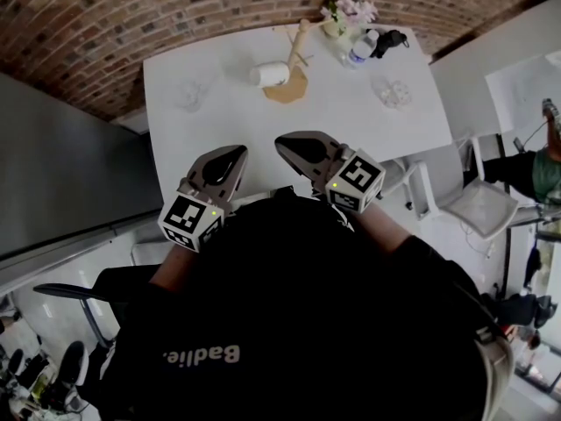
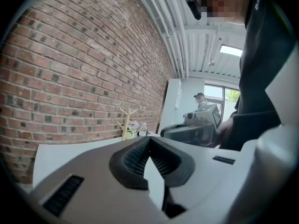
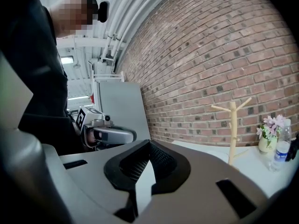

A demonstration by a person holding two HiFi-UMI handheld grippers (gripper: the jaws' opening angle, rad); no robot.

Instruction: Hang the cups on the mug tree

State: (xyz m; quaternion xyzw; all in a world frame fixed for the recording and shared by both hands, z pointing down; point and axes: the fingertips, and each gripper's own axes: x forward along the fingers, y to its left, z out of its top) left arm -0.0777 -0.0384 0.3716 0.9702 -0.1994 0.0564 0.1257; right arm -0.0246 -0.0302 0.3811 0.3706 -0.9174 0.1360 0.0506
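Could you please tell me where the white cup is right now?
In the head view, the white cup sits on the far part of the white table, just left of the wooden mug tree.

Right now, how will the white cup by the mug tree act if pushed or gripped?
The cup seems to lie on its side on the table, so a push would likely roll it. It looks smooth and rigid, so a grip may slip. It lies beside the tree base, so rolling could bump that.
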